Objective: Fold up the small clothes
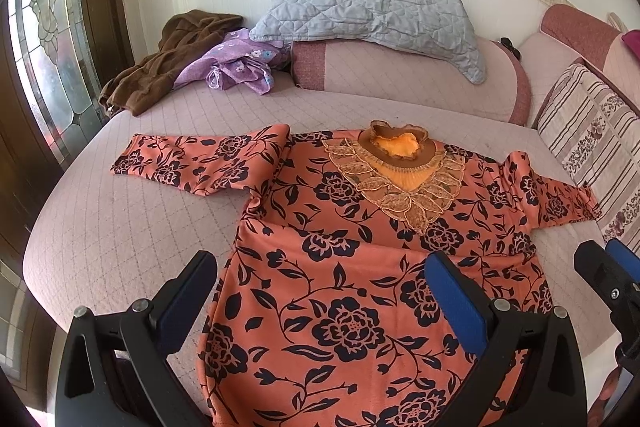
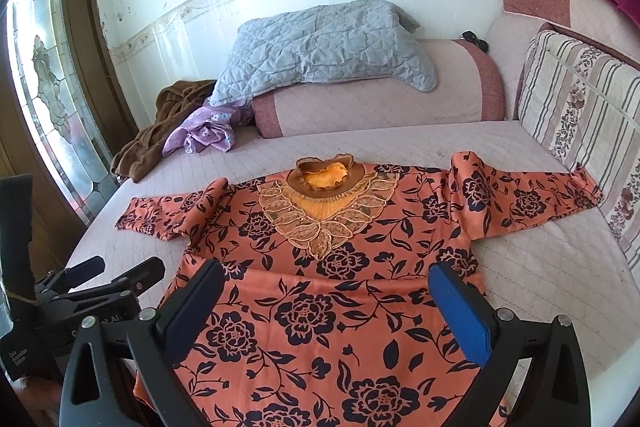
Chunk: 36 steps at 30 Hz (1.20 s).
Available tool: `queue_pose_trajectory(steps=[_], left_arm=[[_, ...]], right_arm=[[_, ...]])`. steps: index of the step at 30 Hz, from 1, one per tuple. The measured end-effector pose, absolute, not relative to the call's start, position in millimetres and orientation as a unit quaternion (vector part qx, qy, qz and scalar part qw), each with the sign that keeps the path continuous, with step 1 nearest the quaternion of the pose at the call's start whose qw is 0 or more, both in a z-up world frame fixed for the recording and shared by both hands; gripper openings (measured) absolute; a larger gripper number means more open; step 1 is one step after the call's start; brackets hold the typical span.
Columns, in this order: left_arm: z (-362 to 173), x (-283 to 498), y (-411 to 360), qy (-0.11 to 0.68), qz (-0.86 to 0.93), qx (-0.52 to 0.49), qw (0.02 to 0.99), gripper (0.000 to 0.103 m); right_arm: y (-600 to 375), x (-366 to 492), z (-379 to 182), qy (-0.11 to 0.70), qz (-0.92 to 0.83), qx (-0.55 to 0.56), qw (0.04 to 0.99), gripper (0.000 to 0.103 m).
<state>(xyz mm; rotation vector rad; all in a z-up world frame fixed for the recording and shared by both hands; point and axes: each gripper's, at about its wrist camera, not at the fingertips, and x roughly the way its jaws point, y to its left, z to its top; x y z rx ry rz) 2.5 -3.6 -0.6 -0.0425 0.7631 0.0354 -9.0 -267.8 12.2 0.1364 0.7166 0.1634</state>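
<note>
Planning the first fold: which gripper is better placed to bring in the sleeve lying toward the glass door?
Left. The left gripper hangs open nearer that sleeve of the orange floral blouse; the right gripper sits farther.

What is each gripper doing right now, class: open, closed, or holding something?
Left gripper: open, holding nothing, above the orange floral top.
Right gripper: open, holding nothing, above the same top.

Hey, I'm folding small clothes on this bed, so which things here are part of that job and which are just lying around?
Part of the job:
orange floral top, spread flat on the bed
left claw, open
right claw, open

Just lying about:
grey quilted pillow
brown garment, bunched up
purple floral cloth
striped cushion
pink bolster
</note>
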Motion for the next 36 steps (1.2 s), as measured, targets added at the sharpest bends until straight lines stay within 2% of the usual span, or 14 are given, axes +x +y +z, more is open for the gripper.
queue_pose_trajectory(steps=[36], left_arm=[[-15,15,-12,0.398,0.016,-0.023,0.917,0.103]], right_arm=[[-268,7,3,0.352,0.075,0.072,0.930,0.103]])
